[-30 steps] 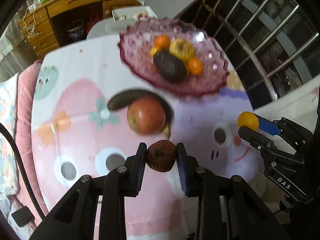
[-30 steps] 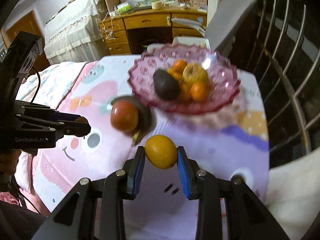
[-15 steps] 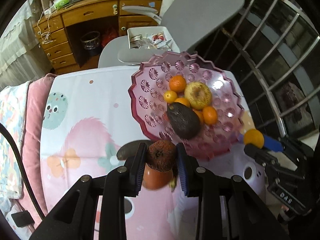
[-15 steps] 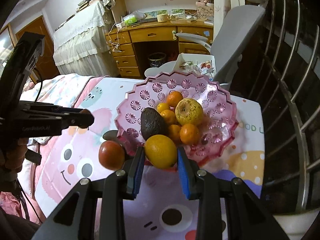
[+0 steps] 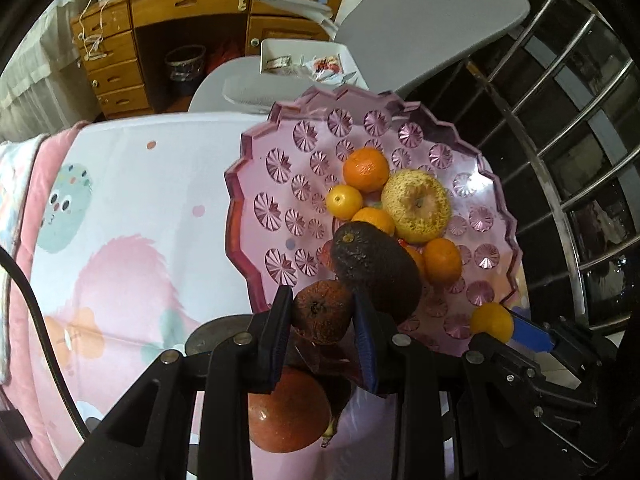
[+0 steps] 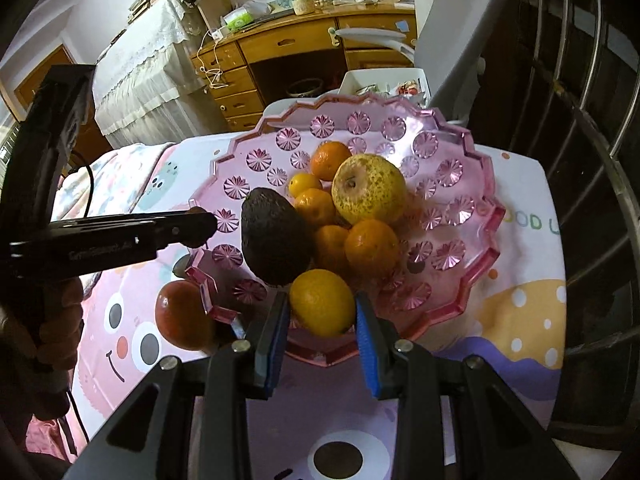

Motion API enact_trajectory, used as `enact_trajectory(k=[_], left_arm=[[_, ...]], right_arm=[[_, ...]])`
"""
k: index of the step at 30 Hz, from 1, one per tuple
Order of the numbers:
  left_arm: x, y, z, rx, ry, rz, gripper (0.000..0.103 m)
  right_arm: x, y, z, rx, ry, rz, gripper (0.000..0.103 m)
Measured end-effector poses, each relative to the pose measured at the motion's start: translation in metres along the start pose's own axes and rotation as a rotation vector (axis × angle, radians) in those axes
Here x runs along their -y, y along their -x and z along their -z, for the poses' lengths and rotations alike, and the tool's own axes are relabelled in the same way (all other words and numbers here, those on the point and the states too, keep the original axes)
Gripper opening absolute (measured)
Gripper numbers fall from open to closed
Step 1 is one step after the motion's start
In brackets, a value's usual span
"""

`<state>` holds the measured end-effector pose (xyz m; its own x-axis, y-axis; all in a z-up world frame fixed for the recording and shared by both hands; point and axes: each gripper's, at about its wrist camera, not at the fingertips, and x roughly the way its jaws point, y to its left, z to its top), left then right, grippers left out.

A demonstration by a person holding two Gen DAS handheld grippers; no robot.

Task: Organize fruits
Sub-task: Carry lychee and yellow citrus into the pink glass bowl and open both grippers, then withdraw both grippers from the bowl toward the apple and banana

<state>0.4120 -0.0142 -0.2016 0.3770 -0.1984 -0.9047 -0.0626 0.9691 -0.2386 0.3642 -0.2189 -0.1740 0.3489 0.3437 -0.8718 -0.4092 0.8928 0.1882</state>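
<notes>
A pink glass fruit bowl (image 5: 276, 184) (image 6: 472, 184) holds a dark avocado (image 5: 376, 268) (image 6: 274, 240), a yellow apple (image 5: 416, 206) (image 6: 368, 194) and several small oranges (image 5: 366, 170). My left gripper (image 5: 322, 312) is shut on a shrivelled brown fruit (image 5: 322, 312), held over the bowl's near left rim. My right gripper (image 6: 322, 308) is shut on a yellow-orange citrus (image 6: 322, 308), held over the bowl's near rim. A red apple (image 5: 288, 408) (image 6: 184, 316) lies on the cloth beside the bowl.
The bowl stands on a pink cartoon-print cloth (image 5: 120, 208). A dark banana (image 5: 212, 336) lies by the red apple. A grey chair (image 5: 432, 28) and wooden desk (image 5: 180, 12) stand behind. Metal railing (image 6: 580, 160) runs along the right.
Both grippers have moved forward toward the bowl with their fruits; each now hovers at the bowl's near rim. The red apple and banana now lie beneath the left gripper.
</notes>
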Motion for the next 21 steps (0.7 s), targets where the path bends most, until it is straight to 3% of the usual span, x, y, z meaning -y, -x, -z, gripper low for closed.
enact_trajectory(k=[2,5,8,21], left_arm=[[0.000,0.000,0.000,-0.003,-0.001,0.013,0.033],[-0.001,0.008,0.000,0.011,-0.012,0.023,0.055],[-0.004,0.018,0.001,0.014,-0.008,0.024,0.055],[-0.031,0.076,0.017,0.064,0.002,-0.014,0.071]], right_arm=[[0.001,-0.001,0.000,-0.007,-0.004,-0.003,0.033],[0.002,-0.003,-0.002,-0.024,-0.026,0.003,0.038],[0.002,0.001,-0.004,-0.016,-0.046,-0.009,0.047],[-0.013,0.036,0.001,0.026,-0.132,-0.041,0.053]])
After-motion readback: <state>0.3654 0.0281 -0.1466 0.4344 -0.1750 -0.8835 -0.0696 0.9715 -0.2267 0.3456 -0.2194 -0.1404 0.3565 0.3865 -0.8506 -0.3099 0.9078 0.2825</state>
